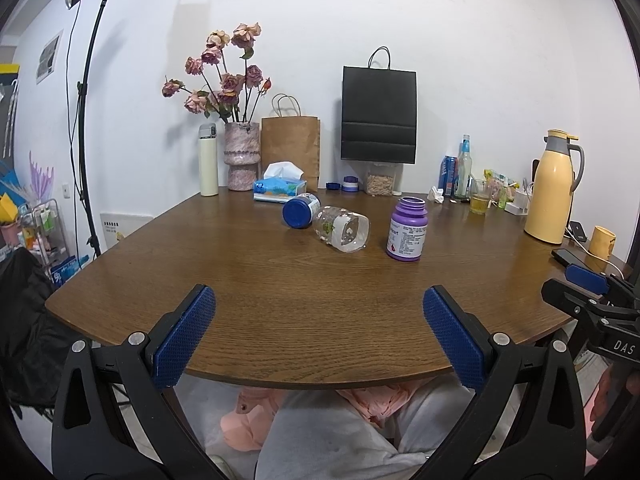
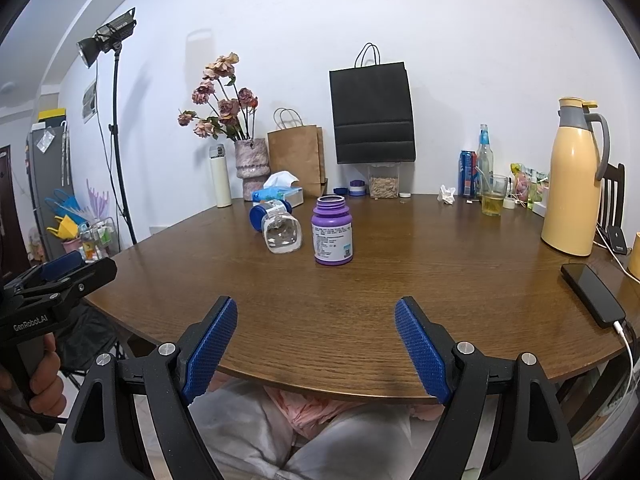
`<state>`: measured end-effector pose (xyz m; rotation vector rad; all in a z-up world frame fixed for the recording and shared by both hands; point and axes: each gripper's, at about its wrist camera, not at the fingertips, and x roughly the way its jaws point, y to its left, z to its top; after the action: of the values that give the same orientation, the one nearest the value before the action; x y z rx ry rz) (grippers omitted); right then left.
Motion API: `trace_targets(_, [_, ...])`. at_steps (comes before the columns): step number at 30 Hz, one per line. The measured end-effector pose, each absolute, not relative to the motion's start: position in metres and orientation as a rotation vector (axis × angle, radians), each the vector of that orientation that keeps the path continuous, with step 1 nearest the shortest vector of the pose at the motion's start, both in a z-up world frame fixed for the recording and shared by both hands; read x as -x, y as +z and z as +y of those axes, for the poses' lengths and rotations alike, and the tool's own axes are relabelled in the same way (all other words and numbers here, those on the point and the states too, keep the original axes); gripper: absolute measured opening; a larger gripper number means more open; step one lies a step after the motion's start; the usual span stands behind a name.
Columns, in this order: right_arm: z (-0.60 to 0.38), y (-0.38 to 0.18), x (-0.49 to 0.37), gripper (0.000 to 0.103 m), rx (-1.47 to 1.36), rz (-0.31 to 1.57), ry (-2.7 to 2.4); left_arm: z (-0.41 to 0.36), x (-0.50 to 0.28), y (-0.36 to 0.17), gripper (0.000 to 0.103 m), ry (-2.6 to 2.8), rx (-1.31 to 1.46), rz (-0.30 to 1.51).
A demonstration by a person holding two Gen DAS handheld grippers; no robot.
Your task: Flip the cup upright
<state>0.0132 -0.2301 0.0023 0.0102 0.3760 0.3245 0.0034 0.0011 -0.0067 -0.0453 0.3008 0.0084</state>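
A clear glass cup [image 1: 341, 230] with small printed patterns lies on its side near the middle of the brown wooden table [image 1: 248, 300], its base toward me. It also shows in the right wrist view [image 2: 281, 232]. A blue-capped bottle [image 1: 301, 209] lies on its side just behind it. A purple bottle [image 1: 406, 229] stands upright to the cup's right, open-topped. My left gripper [image 1: 319, 334] is open and empty over the table's near edge. My right gripper [image 2: 316, 346] is open and empty, also at the near edge, well short of the cup.
A yellow thermos jug [image 2: 574, 178] stands at the right, a black phone [image 2: 594, 294] on a cable near it. A tissue box [image 1: 280, 188], flower vase [image 1: 242, 156], white flask [image 1: 208, 160], paper bags, bottles and a glass of drink [image 2: 493, 195] line the back edge.
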Motion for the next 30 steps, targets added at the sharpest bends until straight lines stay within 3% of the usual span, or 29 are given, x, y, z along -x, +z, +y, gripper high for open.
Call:
trace_targets(7, [-0.199, 0.02, -0.055, 0.085, 0.039, 0.407, 0.511, 0.031, -0.041, 0.01, 0.103, 0.038, 0.101, 0.293])
trace_targets(11, [-0.157, 0.028, -0.109, 0.085, 0.091, 0.488, 0.599, 0.062, -0.073, 0.011, 0.103, 0.068, 0.199, 0.343])
trace_targets(15, [-0.108, 0.035, -0.169, 0.085, 0.248, 0.442, 0.615, 0.085, -0.104, 0.006, 0.103, 0.081, 0.24, 0.395])
trace_targets(21, [-0.054, 0.011, -0.27, 0.085, 0.435, 0.516, 0.563, 0.1, -0.162, 0.005, 0.103, 0.029, 0.212, 0.463])
trace_targets(30, [-0.025, -0.033, -0.339, 0.085, 0.672, 0.651, 0.484, 0.112, -0.219, -0.004, 0.103, 0.044, 0.256, 0.535])
